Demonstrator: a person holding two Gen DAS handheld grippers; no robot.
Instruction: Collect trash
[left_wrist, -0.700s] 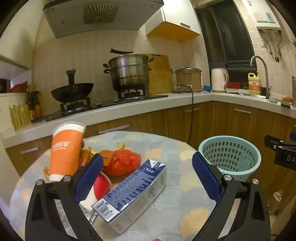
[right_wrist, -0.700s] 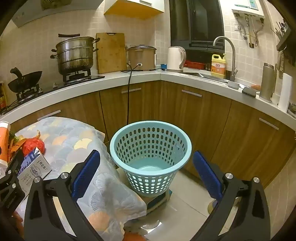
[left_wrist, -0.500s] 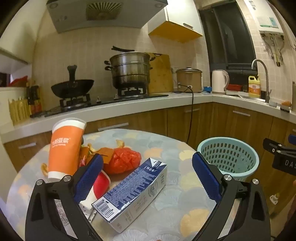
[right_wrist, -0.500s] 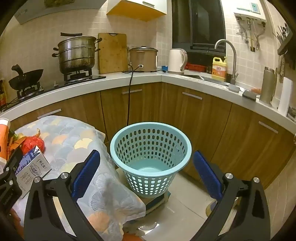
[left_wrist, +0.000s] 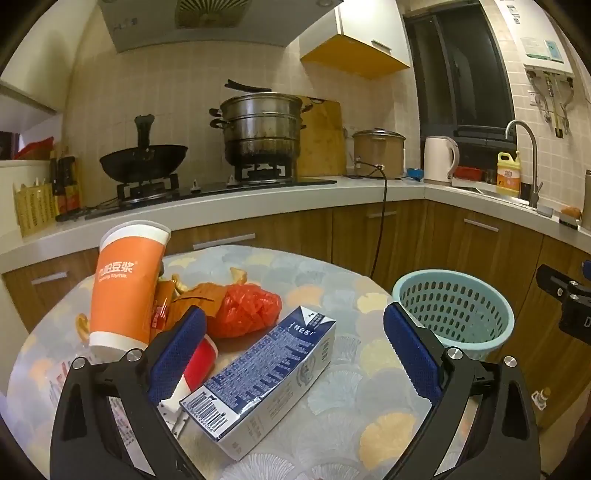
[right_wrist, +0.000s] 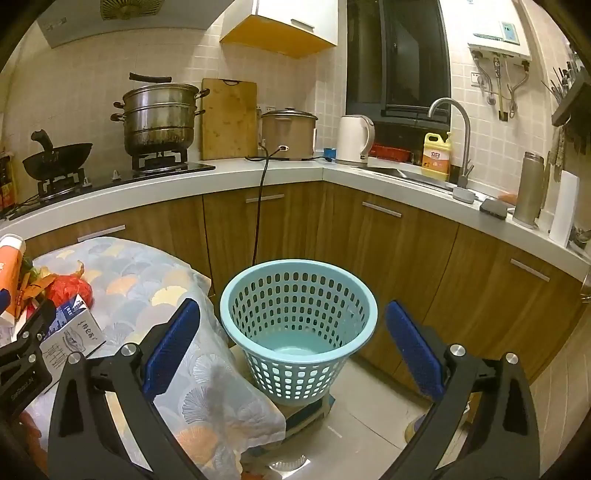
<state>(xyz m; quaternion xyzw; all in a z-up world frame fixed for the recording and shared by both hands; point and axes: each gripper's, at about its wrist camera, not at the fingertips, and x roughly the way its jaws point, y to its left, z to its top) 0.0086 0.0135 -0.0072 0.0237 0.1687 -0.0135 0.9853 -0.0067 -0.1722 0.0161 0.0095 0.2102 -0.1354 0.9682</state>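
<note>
Left gripper (left_wrist: 291, 347) spread wide, empty, above milk carton (left_wrist: 269, 376) at lower centre; bare tablecloth (left_wrist: 369, 406) rightward. Right gripper (right_wrist: 291, 350) wide, empty, framing basket (right_wrist: 299, 317); floor clear right.

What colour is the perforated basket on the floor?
Light blue-green basket, shown best in the right wrist view.

The left tool (left_wrist: 293, 352) is standing with its jaws spread as wide as they go, nothing pressed between the blue pads (left_wrist: 176, 352), and it is pointing a little downward. The right tool (right_wrist: 291, 352) is likewise gaping fully, gripping nothing, tilting slightly downward. The two are sitting side by side, each showing at the edge of the other's view.
</note>
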